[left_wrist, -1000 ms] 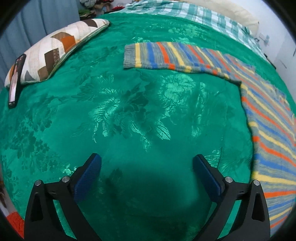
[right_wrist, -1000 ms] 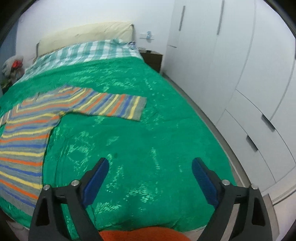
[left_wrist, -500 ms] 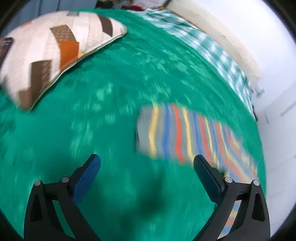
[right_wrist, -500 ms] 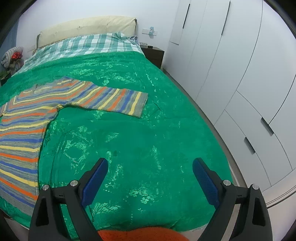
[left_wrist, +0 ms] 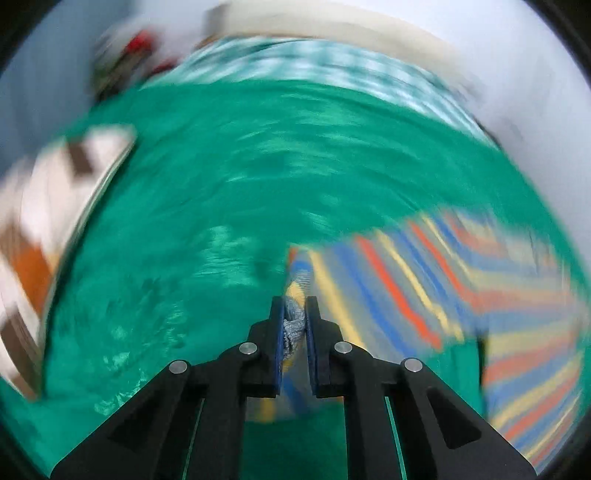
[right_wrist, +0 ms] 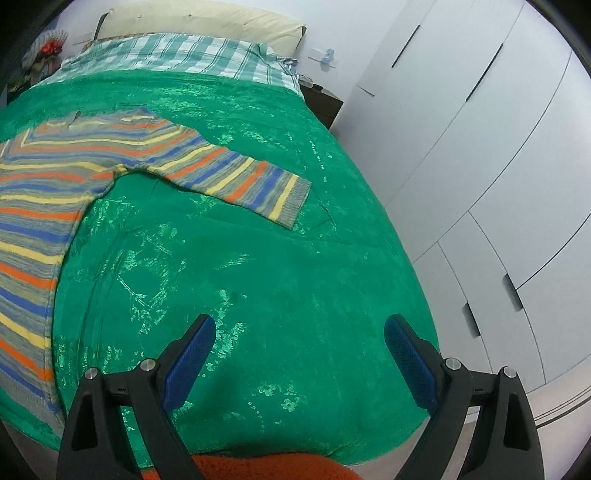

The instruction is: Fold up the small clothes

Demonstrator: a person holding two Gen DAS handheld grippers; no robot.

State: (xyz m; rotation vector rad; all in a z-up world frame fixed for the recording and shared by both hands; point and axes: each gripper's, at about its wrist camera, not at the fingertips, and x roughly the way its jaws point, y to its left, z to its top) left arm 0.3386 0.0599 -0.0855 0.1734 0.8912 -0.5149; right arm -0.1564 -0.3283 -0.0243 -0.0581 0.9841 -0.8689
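Note:
A striped sweater in grey, blue, orange and yellow lies flat on the green bedspread. Its right sleeve stretches out toward the wardrobe side. My right gripper is open and empty above the bedspread, well short of that sleeve. In the blurred left wrist view my left gripper is shut on the grey cuff of the other sleeve, with knit bunched between the blue pads. The sweater body lies to its right.
A patchwork cushion lies at the left of the bed. A checked sheet and a cream pillow are at the head. White wardrobe doors run along the right side, with a dark nightstand by the wall.
My left gripper has moved forward to the left sleeve's cuff and shut on it. My right gripper has drifted a little forward over the bed and stays open.

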